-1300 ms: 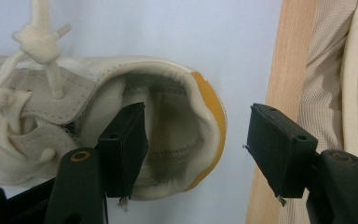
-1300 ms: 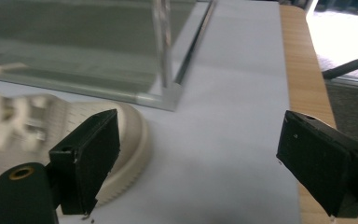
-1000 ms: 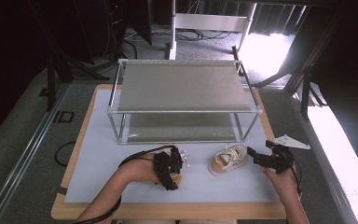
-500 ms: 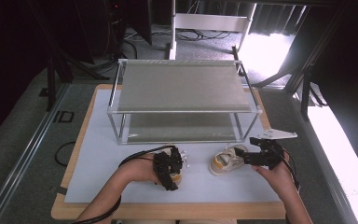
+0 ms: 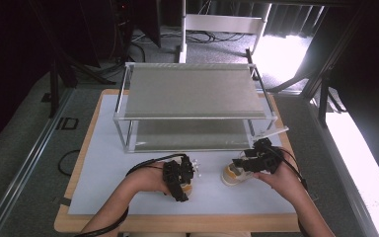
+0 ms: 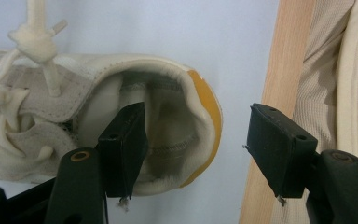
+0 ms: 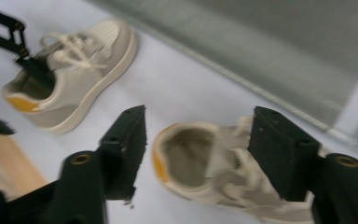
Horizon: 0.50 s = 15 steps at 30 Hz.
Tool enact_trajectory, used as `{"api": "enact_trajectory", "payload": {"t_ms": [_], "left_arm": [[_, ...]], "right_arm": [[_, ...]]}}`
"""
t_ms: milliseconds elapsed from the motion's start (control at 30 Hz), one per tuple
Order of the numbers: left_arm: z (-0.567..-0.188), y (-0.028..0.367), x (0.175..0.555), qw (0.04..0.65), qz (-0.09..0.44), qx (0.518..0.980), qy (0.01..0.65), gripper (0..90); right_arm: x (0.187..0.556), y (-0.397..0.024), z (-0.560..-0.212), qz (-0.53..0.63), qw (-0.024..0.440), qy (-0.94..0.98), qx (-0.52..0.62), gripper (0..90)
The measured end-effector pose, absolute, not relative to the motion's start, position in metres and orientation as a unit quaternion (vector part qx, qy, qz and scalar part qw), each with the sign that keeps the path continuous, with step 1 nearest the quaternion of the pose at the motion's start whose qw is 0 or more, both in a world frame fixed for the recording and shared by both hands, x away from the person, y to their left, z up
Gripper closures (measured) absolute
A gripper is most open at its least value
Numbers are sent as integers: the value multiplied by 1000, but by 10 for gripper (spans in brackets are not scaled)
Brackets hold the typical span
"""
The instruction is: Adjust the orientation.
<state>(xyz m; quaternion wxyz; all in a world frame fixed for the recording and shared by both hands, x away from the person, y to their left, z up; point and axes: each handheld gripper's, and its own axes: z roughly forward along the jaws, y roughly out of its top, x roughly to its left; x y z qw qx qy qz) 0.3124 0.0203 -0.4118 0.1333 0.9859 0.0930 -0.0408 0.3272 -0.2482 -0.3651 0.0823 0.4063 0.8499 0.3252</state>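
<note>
My left gripper sits near the front edge of the worktop, a little left of the middle. Its jaws are parted, one inside the heel opening of the left shoe, the other outside the orange heel tab, nearer the wooden front border; the heel lies between them without being clamped. The laces lie in a knot toward the toe.

My right gripper is to the right, jaws spread wide above the right shoe, which lies on the white mat between the front edge and the rack. In the right gripper view the orange heel of this shoe sits between the jaws; I cannot tell whether they touch it.

The two shoes are apart, with bare mat between them. The rack fills the middle and back of the worktop, its front rail just behind both grippers. Open mat runs along the left edge and the front left corner. My cream sleeve hangs just past the front border.
</note>
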Motion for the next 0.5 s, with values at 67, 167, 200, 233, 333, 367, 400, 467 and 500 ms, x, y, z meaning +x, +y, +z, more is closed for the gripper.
{"api": "enact_trajectory", "payload": {"t_ms": [67,167,200,233,333,367,400,467,500], "left_arm": [[-412,20,312,133,-42,986,94,372],[-411,20,312,133,-42,986,94,372],[-411,20,312,133,-41,986,95,372],[-411,21,312,135,-41,986,94,372],[-412,21,312,136,-44,985,98,372],[-412,21,312,136,-45,985,98,372],[-412,21,312,134,-43,985,97,373],[-413,21,312,133,-44,985,96,372],[-413,21,312,133,-44,986,95,372]], "right_arm": [[330,-241,-368,308,64,860,402,416],[334,-231,-373,278,42,871,403,472],[336,-229,-375,269,33,874,403,474],[337,-226,-377,261,24,875,407,486],[341,-220,-383,243,7,879,409,550],[343,-218,-386,235,0,880,413,563],[344,-217,-389,228,-6,882,414,565],[348,-214,-395,209,-13,885,416,596],[348,-213,-397,203,-12,888,412,599]]}}
